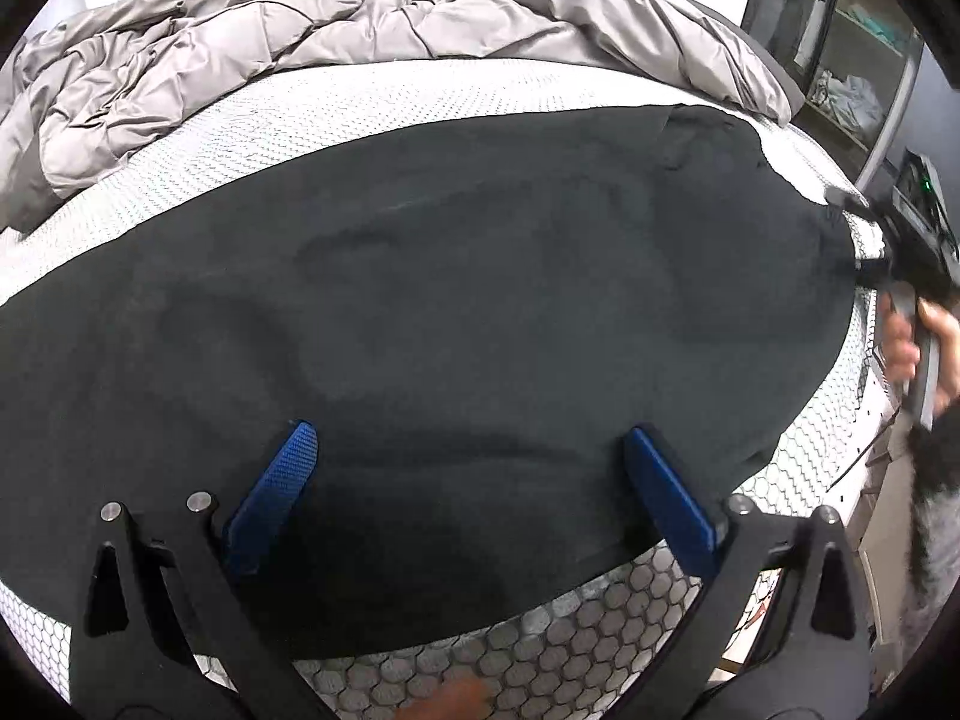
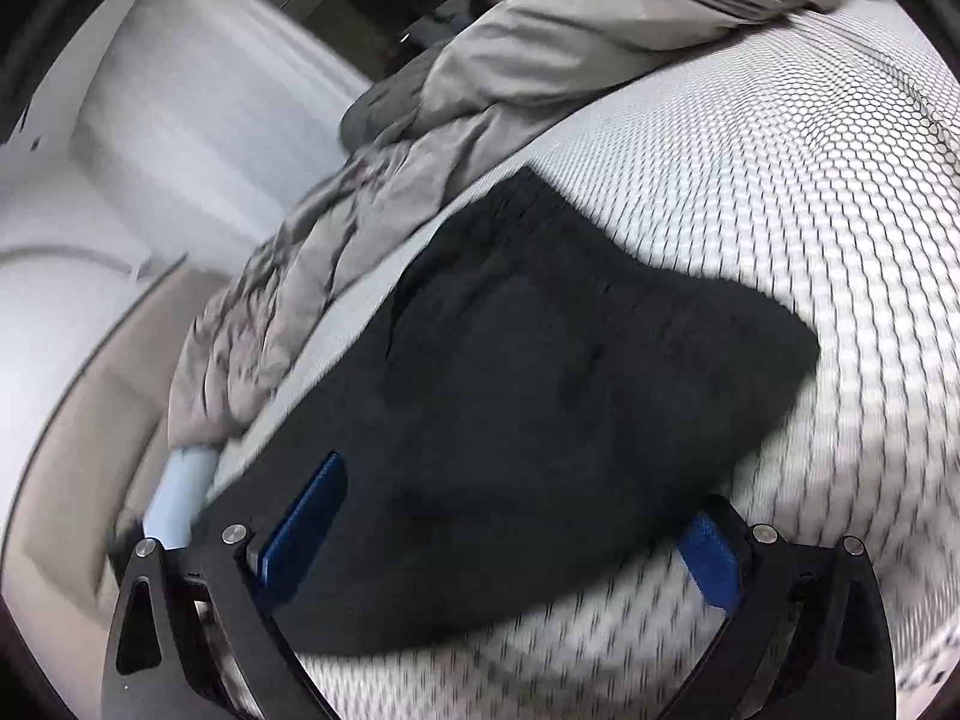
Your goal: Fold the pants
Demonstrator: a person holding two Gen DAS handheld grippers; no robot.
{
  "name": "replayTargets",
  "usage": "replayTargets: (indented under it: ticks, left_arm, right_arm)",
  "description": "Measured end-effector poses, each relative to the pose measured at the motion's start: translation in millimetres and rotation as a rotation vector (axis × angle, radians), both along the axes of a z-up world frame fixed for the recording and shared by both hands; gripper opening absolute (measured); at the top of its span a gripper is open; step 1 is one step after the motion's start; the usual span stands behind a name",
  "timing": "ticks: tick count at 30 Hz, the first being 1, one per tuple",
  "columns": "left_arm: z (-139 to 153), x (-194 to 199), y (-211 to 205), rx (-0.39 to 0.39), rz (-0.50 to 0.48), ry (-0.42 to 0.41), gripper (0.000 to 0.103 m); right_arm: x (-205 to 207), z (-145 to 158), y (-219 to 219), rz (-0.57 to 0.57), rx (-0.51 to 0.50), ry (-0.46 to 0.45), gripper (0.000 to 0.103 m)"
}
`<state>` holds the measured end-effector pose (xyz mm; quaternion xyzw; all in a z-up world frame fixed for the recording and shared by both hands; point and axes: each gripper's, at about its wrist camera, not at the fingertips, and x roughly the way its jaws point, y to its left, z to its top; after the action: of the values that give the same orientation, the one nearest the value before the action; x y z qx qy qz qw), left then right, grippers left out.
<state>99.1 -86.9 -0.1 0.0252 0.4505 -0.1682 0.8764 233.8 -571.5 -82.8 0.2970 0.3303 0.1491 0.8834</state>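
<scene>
A: Black cloth, the pants, fills the middle of the left wrist frame, spread flat on the mattress, its near edge running along the lower part of the picture just inside the bed's edge.

B: And the left claw?

A: Spread wide, blue pads on either side above the fabric, holding nothing. The right claw is wide apart too, over the pants' near edge in the lower middle of its blurred view.

B: Room around?

A: Bare honeycomb-patterned mattress lies at right in the right wrist view. A rumpled grey comforter crowds the top of both frames. A shelf unit stands at upper right.
</scene>
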Motion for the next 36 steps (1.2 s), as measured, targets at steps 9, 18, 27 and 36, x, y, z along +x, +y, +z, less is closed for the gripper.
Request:
replayTargets:
  ticks: [9, 18, 27, 36]
  left_arm:
    - [14, -10, 73, -0.164, 0.101, -0.06, 0.102]
    - [15, -43, 197, -0.171, 0.326, -0.133, 0.102]
    - [13, -63, 263, -0.208, 0.377, -0.153, 0.102]
    - [13, -42, 228, -0.378, 0.208, -0.031, 0.078]
  right_arm:
    - [13, 96, 73, -0.132, -0.286, -0.139, 0.014]
    - [2, 153, 305, 0.423, -0.404, -0.344, 0.012]
    - [-34, 61, 418, 0.916, -0.686, -0.146, 0.058]
    - [3, 83, 348, 0.511, -0.729, -0.125, 0.084]
